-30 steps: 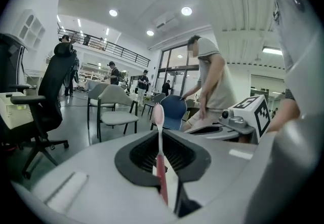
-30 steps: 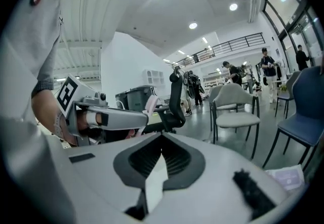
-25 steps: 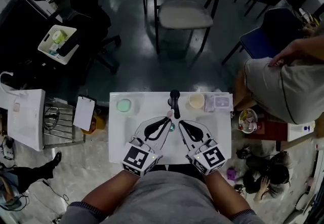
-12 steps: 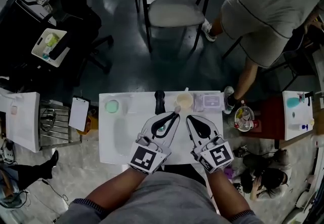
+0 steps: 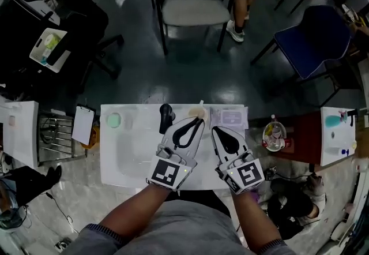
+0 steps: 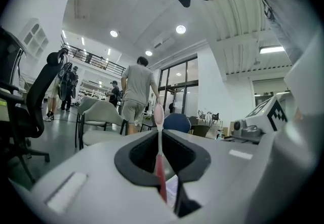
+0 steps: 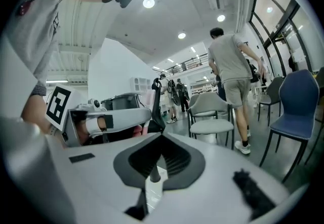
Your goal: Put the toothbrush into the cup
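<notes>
Toothbrush first: the slim pink plastic toothbrush (image 6: 160, 159) stands upright in the left gripper (image 6: 160, 134), whose jaws are closing on its lower handle with the pads already pressing on it. We judge it light and stiff, but smooth and narrow, so it could swivel or slide in the pinch. A hold low on the handle, as here, leaves the bristle end free. Since it stands upright, the free end has to tip down into the cup.

The right gripper (image 7: 162, 136) has its jaws together with nothing between them, and it rides just beside the left one.

In the head view, the left gripper's tips reach the near rim of the cream round cup (image 5: 197, 112) at the far edge of the white table (image 5: 127, 158). A black upright object (image 5: 165, 116) stands close on the left. We cannot tell whether the brush is over the cup's mouth yet.

A second ago the cup lay well off to the right of the left gripper's tips. Both grippers have since travelled across, and the brush has come up to the cup.
</notes>
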Motion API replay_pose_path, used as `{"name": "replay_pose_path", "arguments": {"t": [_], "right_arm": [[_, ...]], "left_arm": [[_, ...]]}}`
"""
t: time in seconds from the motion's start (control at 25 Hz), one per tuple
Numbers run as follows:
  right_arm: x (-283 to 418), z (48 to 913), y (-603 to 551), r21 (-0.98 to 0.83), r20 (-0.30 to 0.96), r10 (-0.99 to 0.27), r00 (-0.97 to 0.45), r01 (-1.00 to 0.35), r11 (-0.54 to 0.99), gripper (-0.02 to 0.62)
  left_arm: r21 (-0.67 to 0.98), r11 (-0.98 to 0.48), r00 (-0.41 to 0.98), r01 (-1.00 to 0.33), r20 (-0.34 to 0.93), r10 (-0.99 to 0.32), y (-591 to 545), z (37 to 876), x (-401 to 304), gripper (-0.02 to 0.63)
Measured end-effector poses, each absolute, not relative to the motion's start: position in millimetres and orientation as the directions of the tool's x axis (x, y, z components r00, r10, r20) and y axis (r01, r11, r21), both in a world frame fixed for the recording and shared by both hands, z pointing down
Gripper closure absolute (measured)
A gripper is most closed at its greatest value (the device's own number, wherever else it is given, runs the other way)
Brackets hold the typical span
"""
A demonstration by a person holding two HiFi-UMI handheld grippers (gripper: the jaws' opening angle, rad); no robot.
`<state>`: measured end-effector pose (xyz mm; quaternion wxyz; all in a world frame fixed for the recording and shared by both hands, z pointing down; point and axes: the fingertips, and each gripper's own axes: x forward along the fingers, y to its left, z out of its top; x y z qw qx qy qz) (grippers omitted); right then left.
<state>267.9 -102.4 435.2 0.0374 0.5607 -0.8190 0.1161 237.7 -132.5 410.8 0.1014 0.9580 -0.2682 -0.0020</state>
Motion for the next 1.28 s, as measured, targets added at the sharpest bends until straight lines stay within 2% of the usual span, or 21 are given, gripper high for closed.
{"name": "replay_pose_path", "arguments": {"t": [0.52, 1.28], "right_arm": [[299.3, 477.8, -137.3, -0.187, 0.202, -0.893, -0.402, -0.911, 0.368, 0.586], [298.9, 526.9, -137.3, -0.248, 0.243, -0.865, -0.439, -0.89, 0.382, 0.586]], "left_arm": [[0.17, -0.779, 0.795, -0.603, 0.056, -0.604, -170.2, 462.4, 268.8, 0.574], [0.094, -0.711, 0.715, -0.697, 0.174, -0.677, -182.7, 543.5, 273.5, 0.574]]}}
